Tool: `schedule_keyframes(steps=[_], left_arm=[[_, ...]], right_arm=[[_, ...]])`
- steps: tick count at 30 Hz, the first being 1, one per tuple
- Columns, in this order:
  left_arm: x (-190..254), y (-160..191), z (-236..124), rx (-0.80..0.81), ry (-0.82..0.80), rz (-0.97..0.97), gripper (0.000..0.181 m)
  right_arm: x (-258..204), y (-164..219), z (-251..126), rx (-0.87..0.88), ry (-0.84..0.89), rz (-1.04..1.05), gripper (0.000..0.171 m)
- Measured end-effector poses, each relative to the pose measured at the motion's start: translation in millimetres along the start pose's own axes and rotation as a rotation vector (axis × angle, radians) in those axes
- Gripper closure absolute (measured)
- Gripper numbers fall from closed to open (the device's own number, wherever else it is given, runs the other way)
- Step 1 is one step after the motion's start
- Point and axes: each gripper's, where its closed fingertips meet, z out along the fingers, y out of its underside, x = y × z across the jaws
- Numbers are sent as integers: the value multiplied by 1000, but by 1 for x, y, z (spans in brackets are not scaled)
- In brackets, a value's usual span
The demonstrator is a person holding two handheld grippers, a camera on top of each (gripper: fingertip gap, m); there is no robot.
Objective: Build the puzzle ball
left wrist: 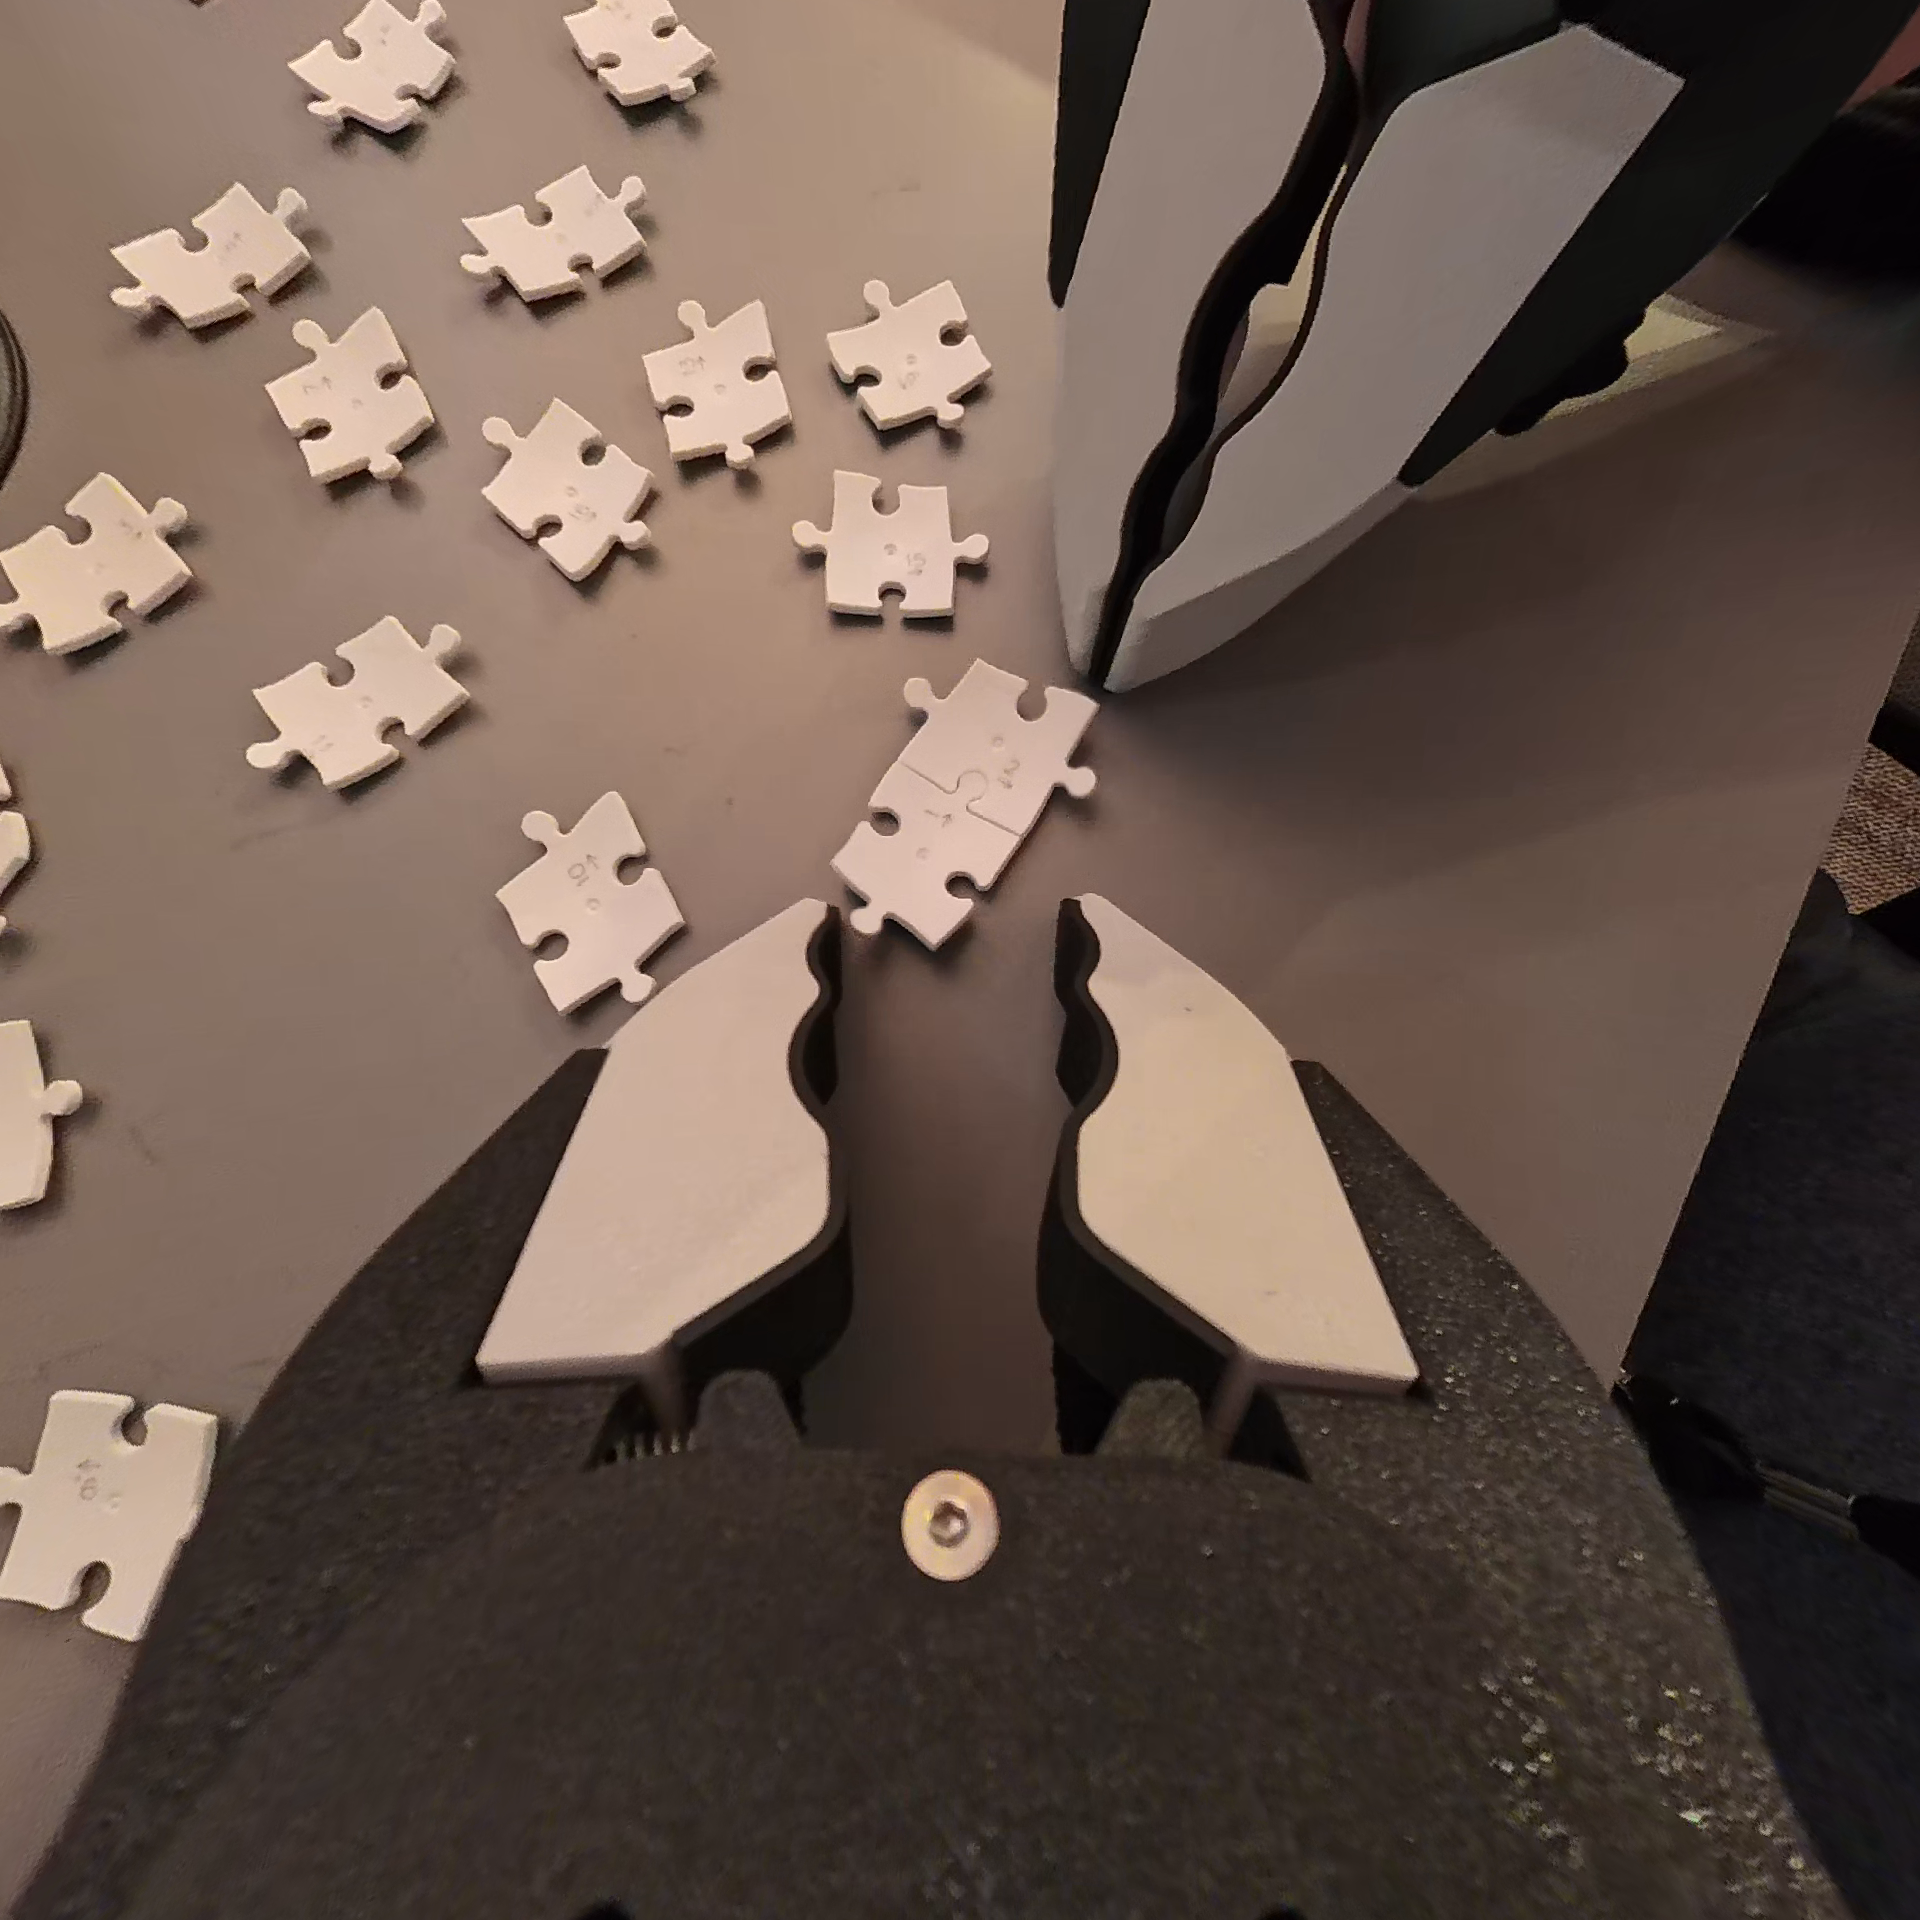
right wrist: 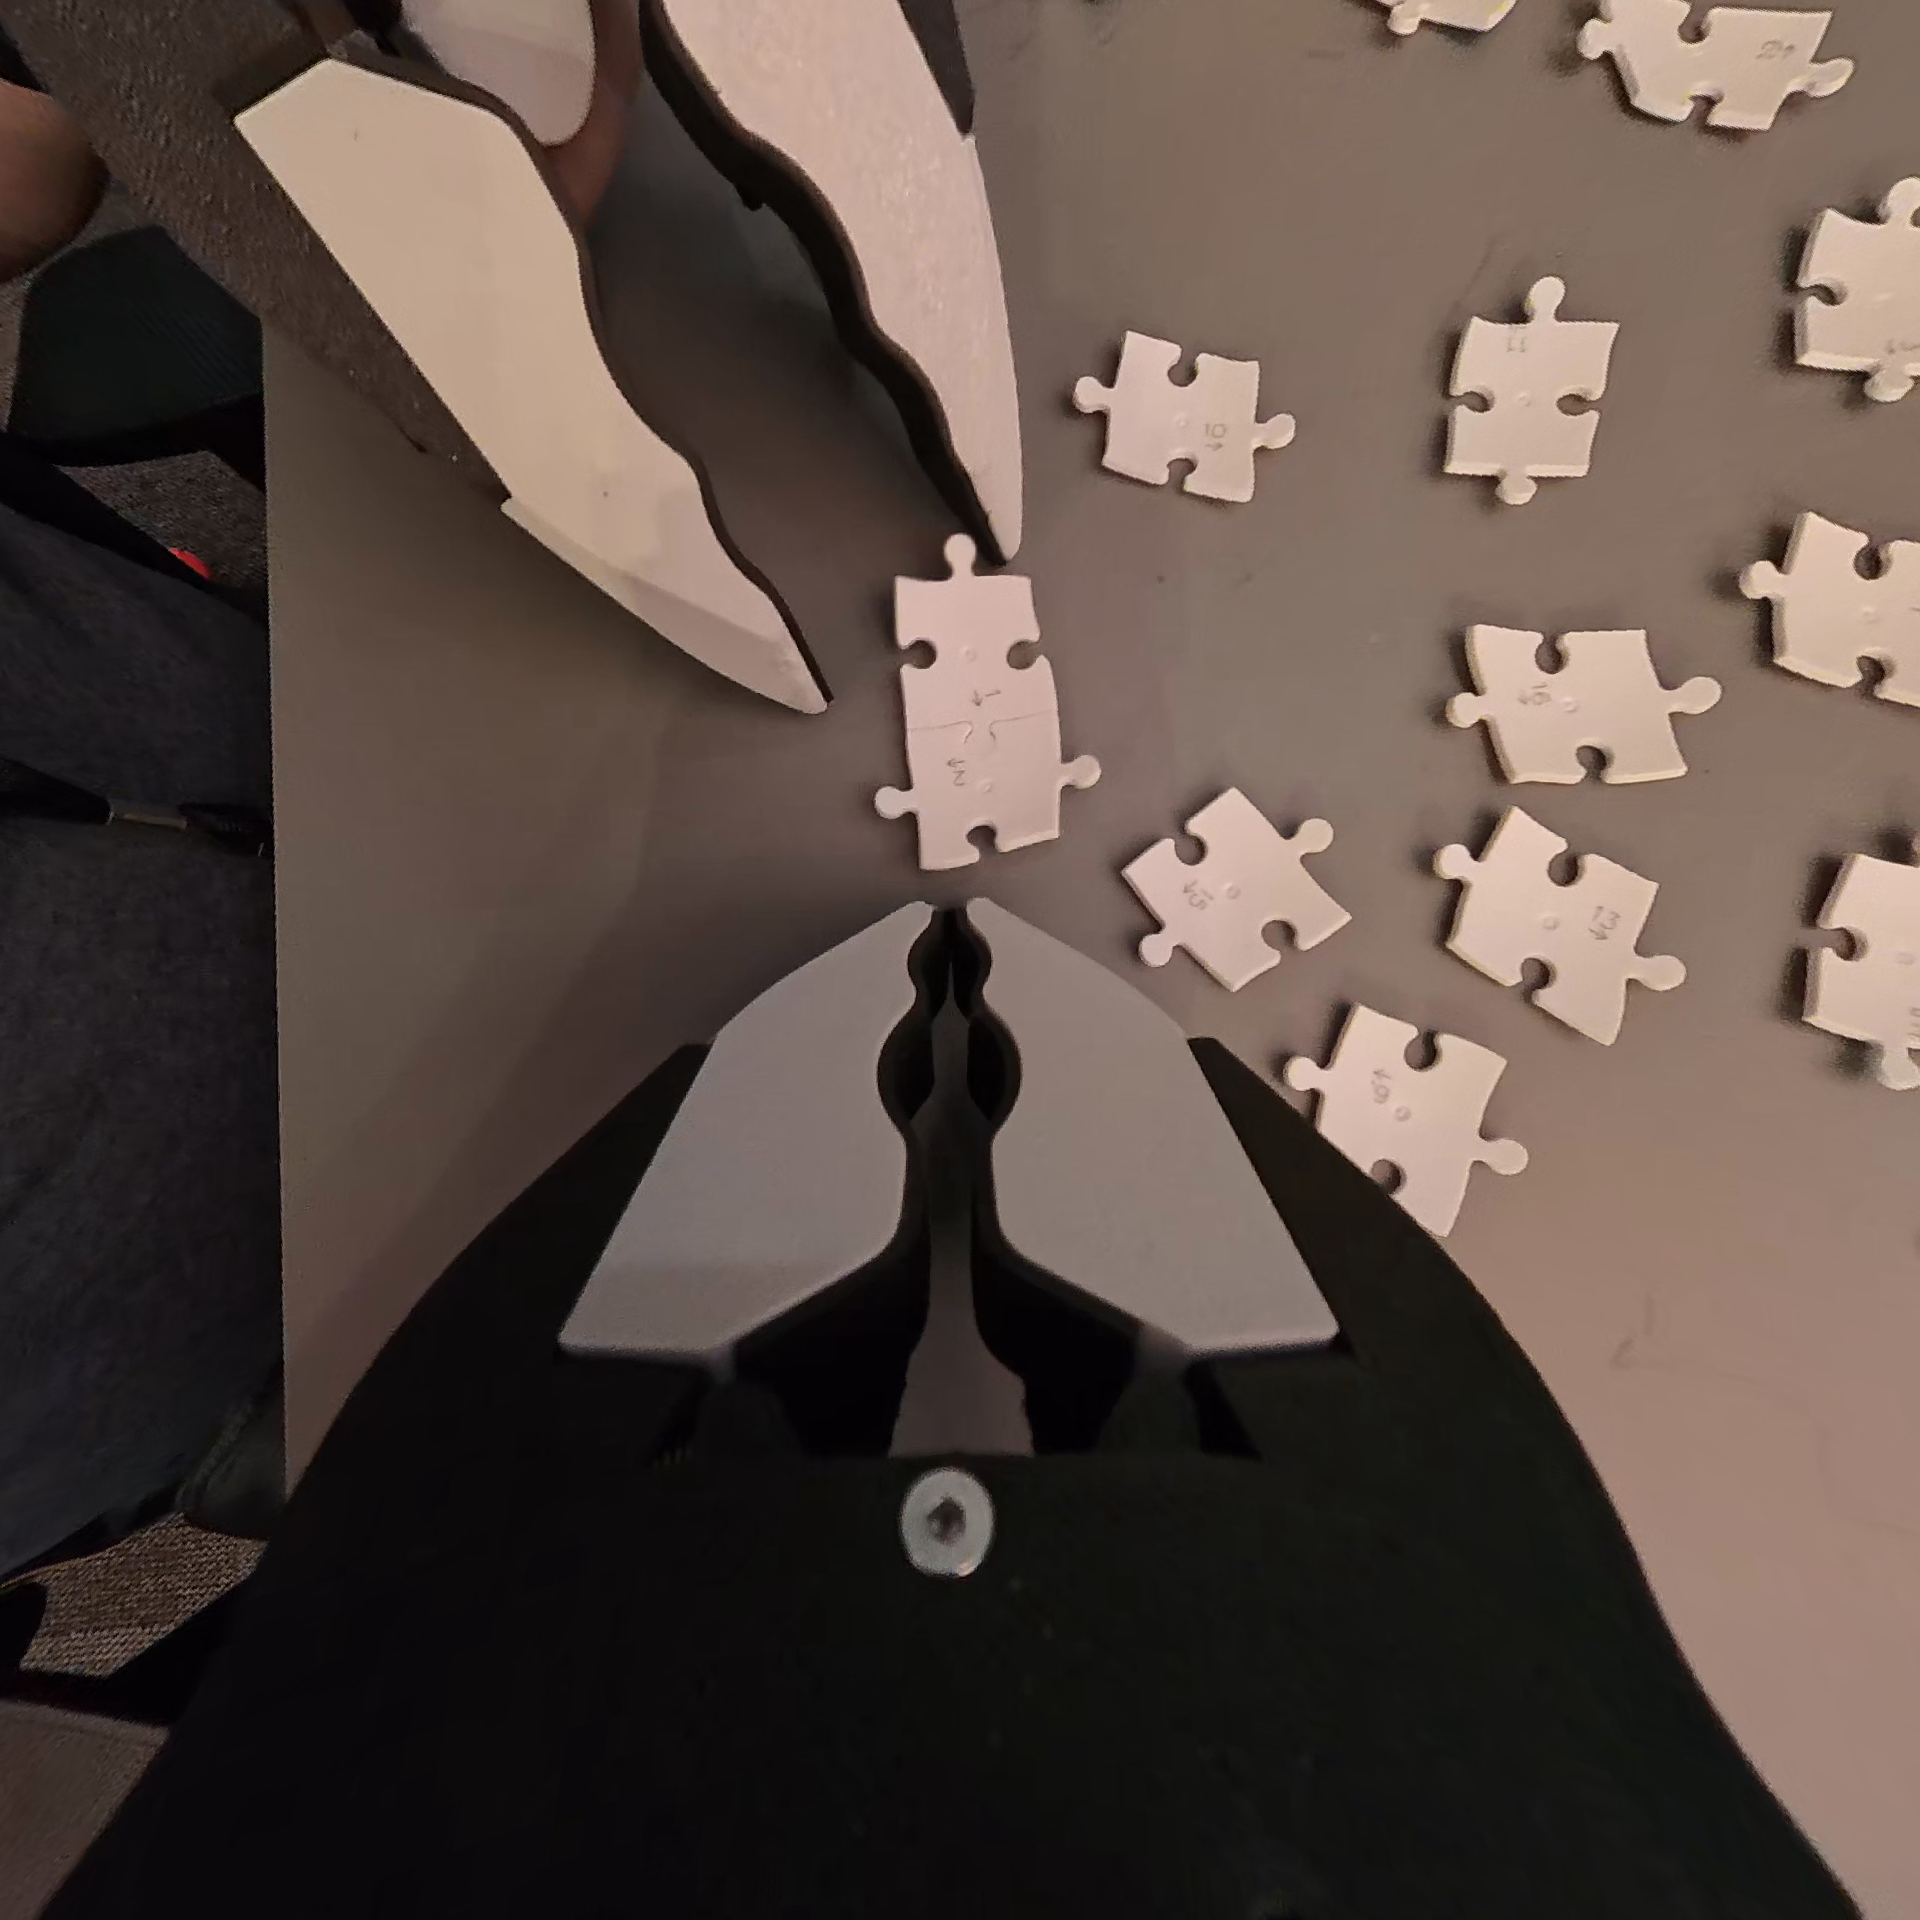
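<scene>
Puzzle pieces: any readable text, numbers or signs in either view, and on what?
I am not quoting the writing, only saying where it stands.
Joined pair: one small embossed mark on each half, sharp.
Loose pieces: one small embossed mark each, beside a dot; the near ones are sharp, the far ones blurred.
Left gripper, right gripper, table: no writing seen.

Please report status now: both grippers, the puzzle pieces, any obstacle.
Left gripper open, empty. Right gripper shut, empty. Joined pair flat on table between both tips; loose pieces lie apart. Nothing in the way.
</scene>
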Motion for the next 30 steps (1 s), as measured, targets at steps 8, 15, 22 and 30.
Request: schedule_keyframes(steps=[8,15,22,30], left_arm=[[0,0,0,3,-1,-1,143],[0,0,0,5,1,-6,142],[-6,-12,-16,89,-25,-34,142],[-49,-16,-50,118,-152,-44,142]], right_arm=[[0,-1,0,8,1,3,169],[0,-1,0,16,-2,7,169],[0,-5,-3,82,17,1,168],[18,-26,-45,307,155,15,164]])
